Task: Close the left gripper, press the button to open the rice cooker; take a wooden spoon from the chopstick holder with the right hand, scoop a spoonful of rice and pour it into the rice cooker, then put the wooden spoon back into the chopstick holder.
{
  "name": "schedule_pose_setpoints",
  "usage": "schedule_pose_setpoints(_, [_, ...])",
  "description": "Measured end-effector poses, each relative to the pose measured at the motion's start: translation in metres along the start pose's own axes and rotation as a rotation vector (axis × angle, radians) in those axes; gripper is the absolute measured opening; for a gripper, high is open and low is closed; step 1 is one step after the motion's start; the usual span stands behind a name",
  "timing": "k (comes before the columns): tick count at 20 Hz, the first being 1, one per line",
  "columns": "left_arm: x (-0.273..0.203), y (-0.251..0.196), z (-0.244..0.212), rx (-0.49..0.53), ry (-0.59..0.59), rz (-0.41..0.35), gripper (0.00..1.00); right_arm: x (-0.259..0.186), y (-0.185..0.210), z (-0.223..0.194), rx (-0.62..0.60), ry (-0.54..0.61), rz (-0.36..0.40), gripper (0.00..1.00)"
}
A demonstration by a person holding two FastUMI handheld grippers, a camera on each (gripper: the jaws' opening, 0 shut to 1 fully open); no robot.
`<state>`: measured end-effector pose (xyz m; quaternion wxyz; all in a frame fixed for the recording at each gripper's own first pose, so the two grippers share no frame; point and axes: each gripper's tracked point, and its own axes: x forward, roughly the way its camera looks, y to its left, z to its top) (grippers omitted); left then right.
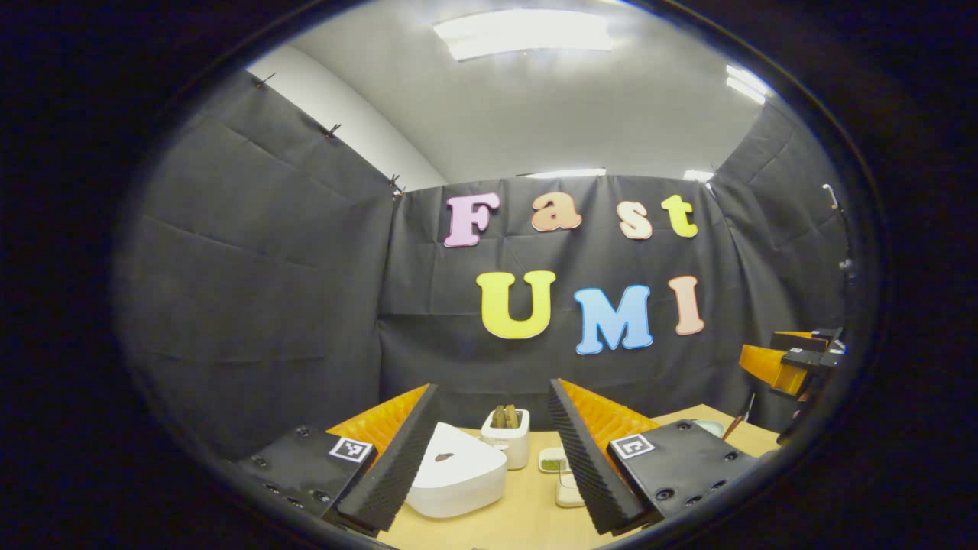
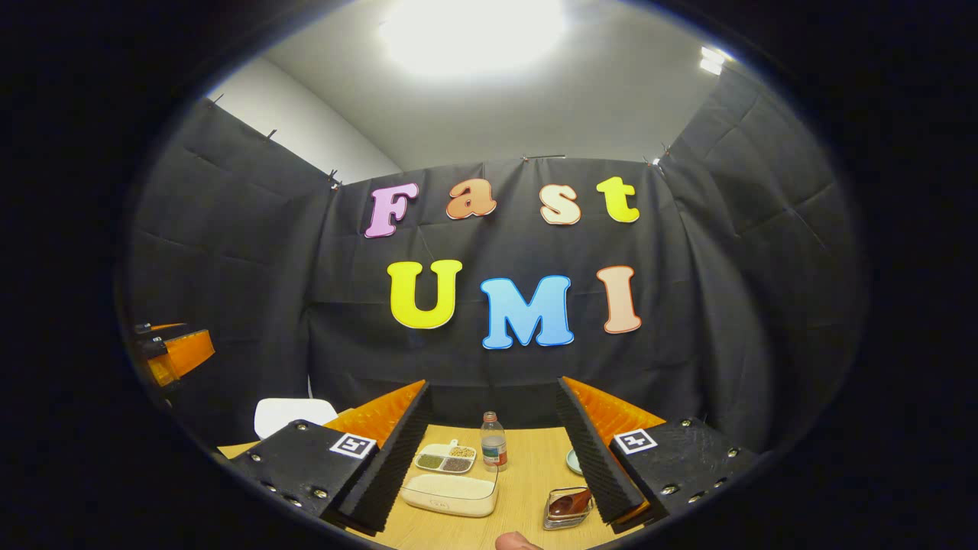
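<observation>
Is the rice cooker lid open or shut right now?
Shut: the rice cooker lid lies flat and closed between the open left gripper fingers.

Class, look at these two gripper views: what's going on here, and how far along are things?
Nothing is being handled yet. The left gripper hovers with its jaws open above the white rice cooker, whose lid is down. Behind it, the chopstick holder has wooden utensils in it. The right gripper is also open and empty, over the wooden table with a lidded container, a small bottle and a divided dish.

Recording booth, black cloth walls (image 1: 267, 305) — wooden table (image 2: 527, 466), ceiling strip lights (image 1: 523, 34)
</observation>
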<state>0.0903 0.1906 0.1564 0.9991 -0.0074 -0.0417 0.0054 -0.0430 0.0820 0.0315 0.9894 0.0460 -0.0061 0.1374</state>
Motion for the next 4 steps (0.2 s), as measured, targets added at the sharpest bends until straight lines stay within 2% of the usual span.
schedule_pose_setpoints(4, [-0.0031,-0.0031,0.0003,-0.035,0.002,-0.007,0.97,-0.0061,0.0007,0.0010,-0.024,-0.005,0.001,0.97])
